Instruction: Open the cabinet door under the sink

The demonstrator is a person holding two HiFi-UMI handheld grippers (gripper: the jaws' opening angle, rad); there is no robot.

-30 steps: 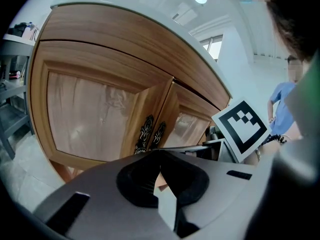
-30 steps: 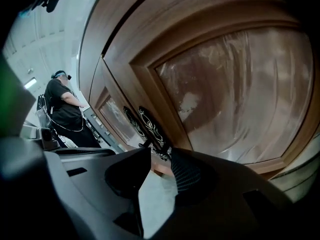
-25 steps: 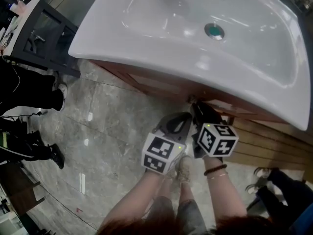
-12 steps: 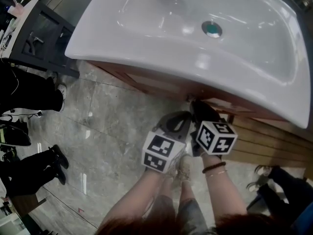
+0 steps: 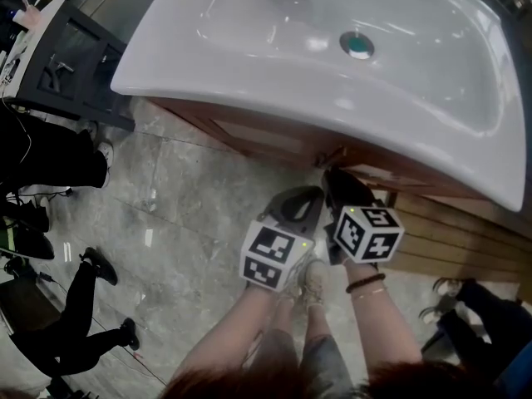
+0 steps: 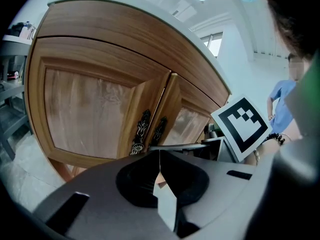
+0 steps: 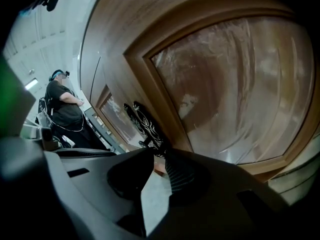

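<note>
— Wooden door under the sink: which claw is nearer?
— From above, my right claw. My left claw, in its own view, is pinched together, short of the door. In the right's view, the jaws have just been closing and clamp the upright black handle.

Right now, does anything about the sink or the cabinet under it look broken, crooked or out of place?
Nothing stands out. The white sink looks whole, the two wooden cabinet doors appear to meet evenly, and both ornate handles sit straight. The right gripper has just been closing on one handle.
</note>
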